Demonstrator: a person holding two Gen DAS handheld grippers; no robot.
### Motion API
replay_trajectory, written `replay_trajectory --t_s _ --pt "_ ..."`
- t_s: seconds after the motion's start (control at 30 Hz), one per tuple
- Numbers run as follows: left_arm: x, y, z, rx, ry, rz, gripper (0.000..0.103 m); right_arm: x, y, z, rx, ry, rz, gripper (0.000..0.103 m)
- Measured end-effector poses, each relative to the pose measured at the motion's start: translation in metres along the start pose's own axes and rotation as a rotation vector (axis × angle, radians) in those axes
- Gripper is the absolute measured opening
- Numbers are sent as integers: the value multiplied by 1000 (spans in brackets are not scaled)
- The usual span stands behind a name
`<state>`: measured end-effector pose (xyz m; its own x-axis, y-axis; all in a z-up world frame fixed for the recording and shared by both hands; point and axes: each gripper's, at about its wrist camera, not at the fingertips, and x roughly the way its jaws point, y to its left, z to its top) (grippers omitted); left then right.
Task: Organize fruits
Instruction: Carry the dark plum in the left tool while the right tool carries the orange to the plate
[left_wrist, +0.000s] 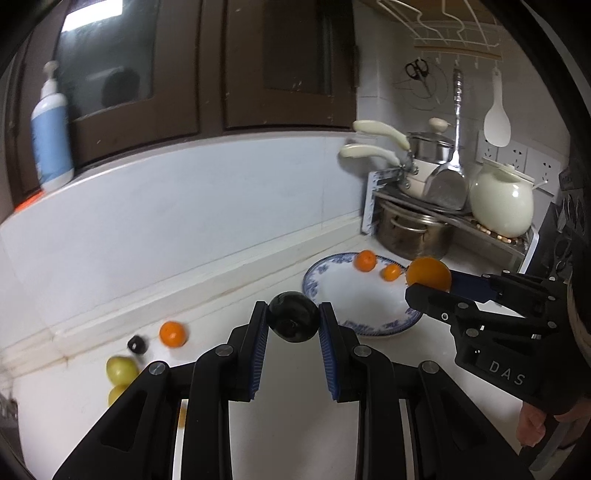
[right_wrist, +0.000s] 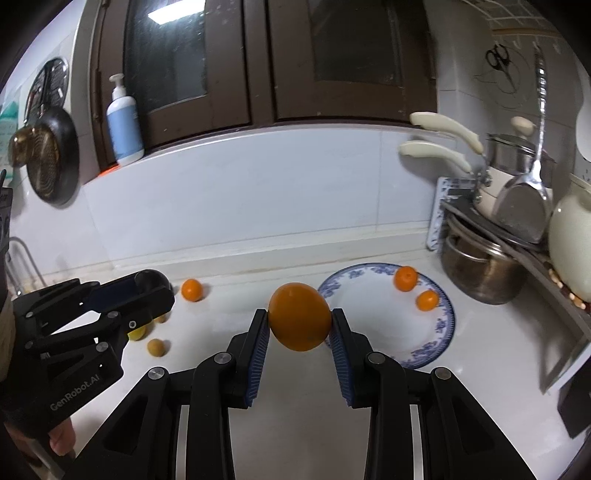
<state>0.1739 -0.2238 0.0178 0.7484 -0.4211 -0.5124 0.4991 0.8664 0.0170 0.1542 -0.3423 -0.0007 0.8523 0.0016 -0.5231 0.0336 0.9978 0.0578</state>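
Left wrist view: the left gripper (left_wrist: 293, 319) is clamped on a round, glossy dark fruit (left_wrist: 293, 316), with both blue ribbed pads pressed against its sides; the fruit is held clear of the white countertop (left_wrist: 288, 369). Just beyond and to the right lies a white ceramic plate with a blue floral rim (left_wrist: 314, 284). 2 small orange tangerines (left_wrist: 365, 260) rest on its far side. The right gripper (left_wrist: 430, 286) enters from the right, over the plate's right edge, closed on a large smooth orange (left_wrist: 428, 275). On the countertop to the left lie 1 loose tangerine (left_wrist: 172, 333), 1 small dark fruit (left_wrist: 136, 344) and 2 yellow-green round fruits (left_wrist: 120, 369), near the wall.

Right wrist view: the right gripper (right_wrist: 299, 326) grips the large smooth orange (right_wrist: 299, 321) between its 2 pads, raised above the countertop (right_wrist: 295, 384). The plate (right_wrist: 443, 332) sits just right of the orange and carries the 2 tangerines (right_wrist: 405, 278) near its far-right edge. The left gripper (right_wrist: 155, 291) appears at the left with the dark fruit (right_wrist: 151, 279) in its fingers. The loose tangerine (right_wrist: 192, 290) lies beside it, and 1 small tan round fruit (right_wrist: 156, 347) lies nearer. A steel pot (right_wrist: 480, 273) stands far right.
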Motion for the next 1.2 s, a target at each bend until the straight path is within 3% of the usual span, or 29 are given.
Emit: replay_trajectory --t_s 0.43,0.9,1.2 --pt "46 -28 23 63 -11 -88 27 12 -46 7 50 -13 -87 34" --pt "137 -58 31 106 99 -171 27 70 -108 1 127 71 -151 34" --pt "189 -71 19 139 187 -179 27 112 -134 -13 161 168 -126 34"
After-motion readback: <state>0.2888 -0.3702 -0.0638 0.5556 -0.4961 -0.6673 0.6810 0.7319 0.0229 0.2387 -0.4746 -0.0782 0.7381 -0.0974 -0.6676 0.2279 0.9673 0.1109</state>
